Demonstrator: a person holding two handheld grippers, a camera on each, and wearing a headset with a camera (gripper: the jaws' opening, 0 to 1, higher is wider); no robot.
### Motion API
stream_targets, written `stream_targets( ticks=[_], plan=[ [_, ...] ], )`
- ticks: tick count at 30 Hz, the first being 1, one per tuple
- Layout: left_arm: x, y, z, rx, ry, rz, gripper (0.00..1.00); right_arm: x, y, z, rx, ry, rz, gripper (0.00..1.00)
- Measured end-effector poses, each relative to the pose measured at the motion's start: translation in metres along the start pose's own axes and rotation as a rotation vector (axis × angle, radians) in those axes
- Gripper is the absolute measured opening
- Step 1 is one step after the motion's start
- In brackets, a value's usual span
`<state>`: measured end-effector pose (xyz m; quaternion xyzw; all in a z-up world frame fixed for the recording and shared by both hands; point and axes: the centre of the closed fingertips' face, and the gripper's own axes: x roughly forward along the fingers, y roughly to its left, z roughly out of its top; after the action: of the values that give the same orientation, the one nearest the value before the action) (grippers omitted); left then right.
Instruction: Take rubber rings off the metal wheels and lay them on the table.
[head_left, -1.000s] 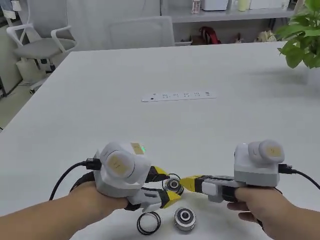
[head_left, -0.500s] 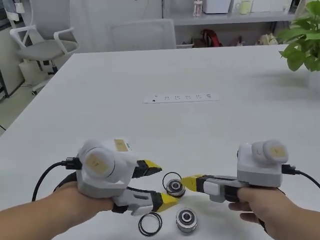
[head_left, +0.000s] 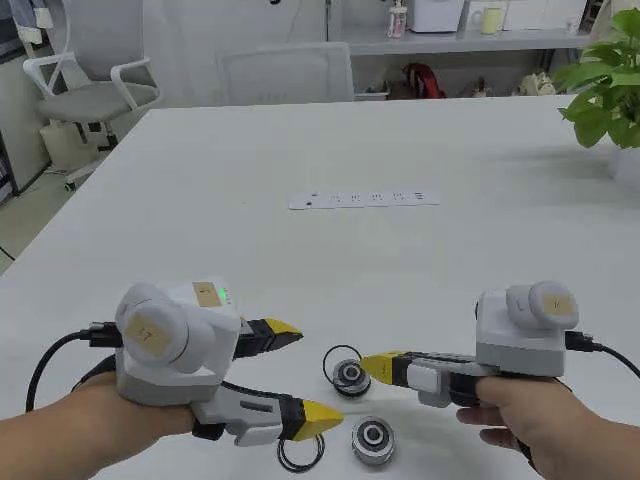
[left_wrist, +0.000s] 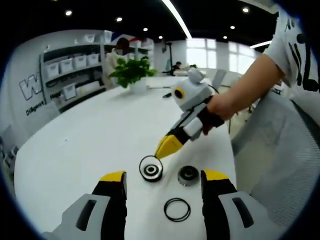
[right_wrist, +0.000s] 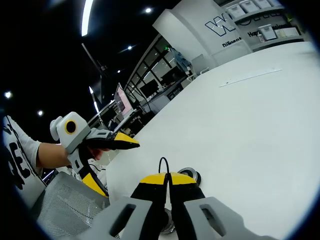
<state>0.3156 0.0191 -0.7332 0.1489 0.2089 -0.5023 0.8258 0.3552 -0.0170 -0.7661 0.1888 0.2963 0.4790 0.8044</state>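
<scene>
The right hand-held gripper (head_left: 370, 366) pinches the rubber ring (head_left: 331, 353) at 3 o'clock on the metal wheel (head_left: 351, 376) — left hand-held gripper (head_left: 305, 370) spread; wheel may drag.

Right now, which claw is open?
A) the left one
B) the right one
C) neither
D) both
A: the left claw has its jaws spread wide apart, while the right claw has its jaws pressed together.
</scene>
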Motion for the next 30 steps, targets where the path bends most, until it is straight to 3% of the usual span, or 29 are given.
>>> stream_targets(
  ticks=[20,30],
  plan=[
    [-0.028,0.002,-0.01,0.003,-0.032,0.032,0.72,0.003,0.013,-0.005,0.009,0.032,0.036,0.0],
    [-0.035,0.002,-0.016,0.004,-0.03,0.042,0.78,0.007,0.023,-0.017,0.007,0.083,0.075,0.0]
  ],
)
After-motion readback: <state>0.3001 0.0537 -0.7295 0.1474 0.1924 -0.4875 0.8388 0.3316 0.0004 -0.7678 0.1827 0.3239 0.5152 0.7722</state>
